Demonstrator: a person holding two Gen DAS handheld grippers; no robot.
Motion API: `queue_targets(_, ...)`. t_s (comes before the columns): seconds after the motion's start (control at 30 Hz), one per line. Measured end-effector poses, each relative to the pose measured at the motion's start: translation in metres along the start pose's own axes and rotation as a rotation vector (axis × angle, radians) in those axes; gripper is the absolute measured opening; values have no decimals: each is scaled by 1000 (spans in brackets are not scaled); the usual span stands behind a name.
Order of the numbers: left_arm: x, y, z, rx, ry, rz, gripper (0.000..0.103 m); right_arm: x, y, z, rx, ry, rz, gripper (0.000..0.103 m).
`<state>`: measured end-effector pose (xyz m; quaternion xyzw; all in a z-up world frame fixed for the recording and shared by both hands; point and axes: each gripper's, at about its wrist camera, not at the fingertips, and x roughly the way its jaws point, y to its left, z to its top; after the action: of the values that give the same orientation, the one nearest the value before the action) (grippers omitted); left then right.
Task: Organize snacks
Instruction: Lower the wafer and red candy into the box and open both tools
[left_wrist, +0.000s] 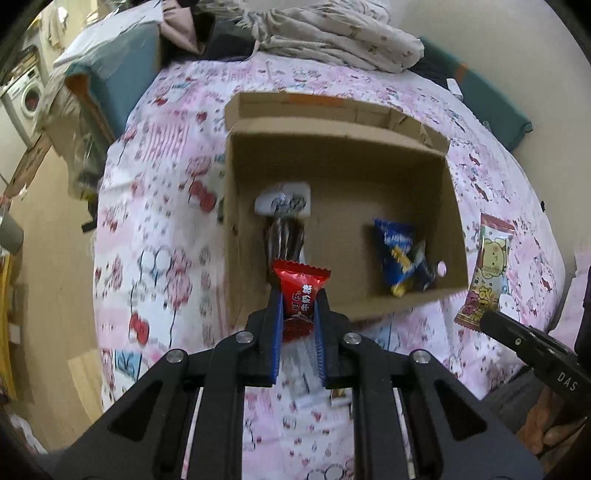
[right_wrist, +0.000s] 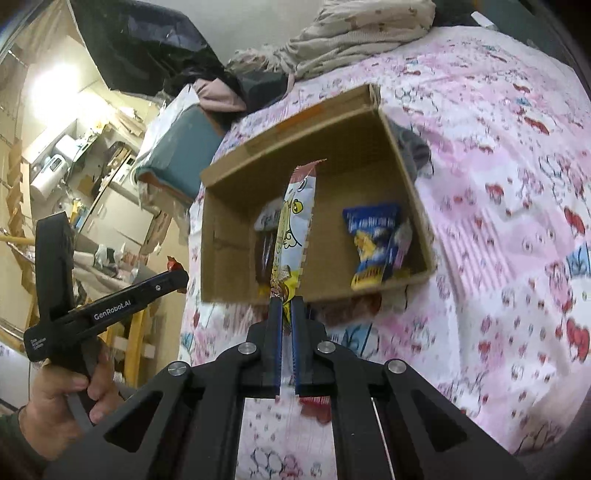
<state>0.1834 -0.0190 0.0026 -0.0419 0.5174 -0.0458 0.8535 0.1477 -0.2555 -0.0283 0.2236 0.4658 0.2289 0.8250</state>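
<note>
Left wrist view: left gripper (left_wrist: 300, 301) clamped on red candy (left_wrist: 300, 295), held upright just short of cardboard box (left_wrist: 343, 133), blue packet (left_wrist: 400, 254) and dark packet (left_wrist: 284, 225) inside. Right wrist view: right gripper (right_wrist: 286, 308) pinched tight on long yellow snack (right_wrist: 291, 229), standing up from the fingertips before the box (right_wrist: 295, 125); left gripper (right_wrist: 173, 278) off left with red wrapper at its tip.

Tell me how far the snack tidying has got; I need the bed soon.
Done: a blue packet and a dark packet already lie in the cardboard box. In hand: the left gripper is shut on a red candy, the right gripper on a cartoon-print packet, both near the box. Left: dropping these two in; no other loose snacks show clearly.
</note>
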Motion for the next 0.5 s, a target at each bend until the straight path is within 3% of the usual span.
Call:
queue_targets(0.23,24,-7,27,10,-9,14,12,23,-8,34,-19,-11,-19,4)
queue_targets(0.5,57,-3,29,11,-2,47,13,57,-19,50,-31,28,-47,4)
